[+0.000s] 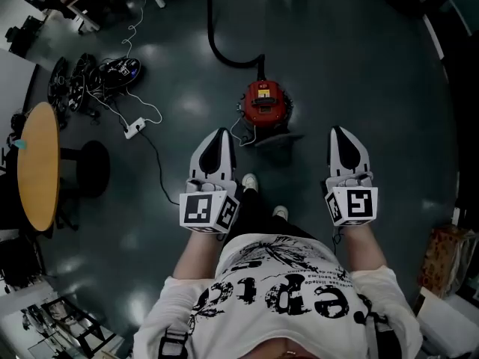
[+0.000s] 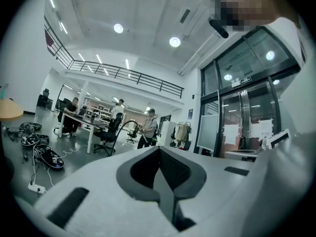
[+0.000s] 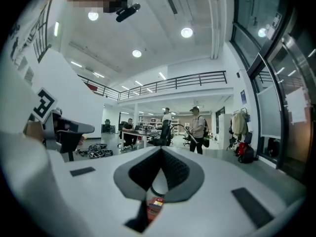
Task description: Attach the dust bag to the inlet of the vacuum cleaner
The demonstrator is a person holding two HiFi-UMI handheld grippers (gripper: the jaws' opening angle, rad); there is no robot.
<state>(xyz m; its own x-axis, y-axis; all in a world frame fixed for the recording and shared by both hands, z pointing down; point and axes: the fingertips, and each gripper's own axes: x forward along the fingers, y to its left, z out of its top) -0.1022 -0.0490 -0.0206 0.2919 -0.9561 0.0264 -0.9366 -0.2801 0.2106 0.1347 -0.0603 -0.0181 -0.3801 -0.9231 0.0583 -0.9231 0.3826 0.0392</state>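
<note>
Dark polished floor (image 1: 359, 66) carried the red vacuum cleaner (image 1: 262, 103) ahead of both claws, and with left gripper (image 1: 218, 134) and right gripper (image 1: 339, 132) each clenched empty (no dust bag showed anywhere), I judged attachment unstarted: the next move called for finding and grasping the bag.

My left gripper (image 1: 220, 137) & right gripper (image 1: 338, 134): white shells, dark grey pads, each w/ a b/w square-patterned cube (image 1: 206, 209). Ahead of jaws: vacuum cleaner (image 1: 262, 103) red w/ black top, hose (image 1: 212, 40) black. Floor (image 1: 359, 66) dark grey, glossy. Table (image 1: 37, 163), left of jaws: tan.
</note>
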